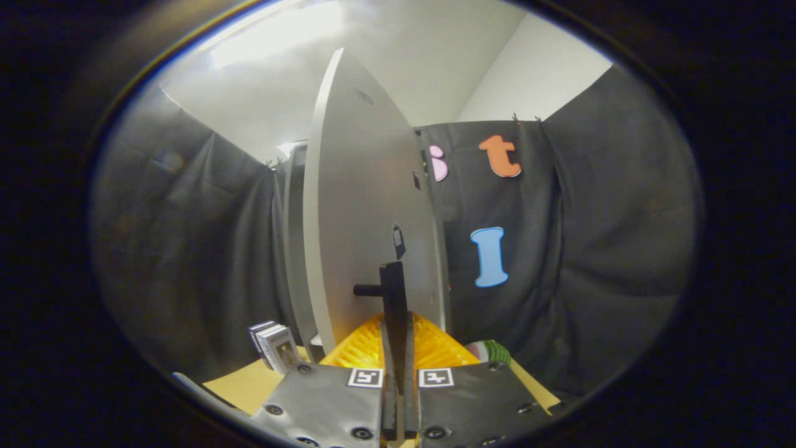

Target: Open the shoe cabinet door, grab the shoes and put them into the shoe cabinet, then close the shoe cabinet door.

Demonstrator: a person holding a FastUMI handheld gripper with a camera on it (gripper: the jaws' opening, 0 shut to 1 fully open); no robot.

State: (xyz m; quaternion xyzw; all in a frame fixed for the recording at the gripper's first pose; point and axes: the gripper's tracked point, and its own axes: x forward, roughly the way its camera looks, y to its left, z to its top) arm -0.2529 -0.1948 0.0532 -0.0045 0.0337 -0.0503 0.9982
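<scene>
Gripper [398, 348] fingers pinched tight on black door handle [393, 292]; grey cabinet door [367, 205] swung out edge-on just beyond, small boxes [275, 345] near left.

Tall grey cabinet door [367, 205] stands ajar, edge-on, straight ahead of the hand-held gripper [396, 348]. Both fingers pinch the door's black bar handle [393, 292] between them. Small grey box [277, 346] on the tan desk [245, 382], left of the door. Striped shoe [494, 351] lies right of the fingers.

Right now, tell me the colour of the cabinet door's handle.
Black. The handle shows best in the gripper view, held between the closed jaws.
</scene>
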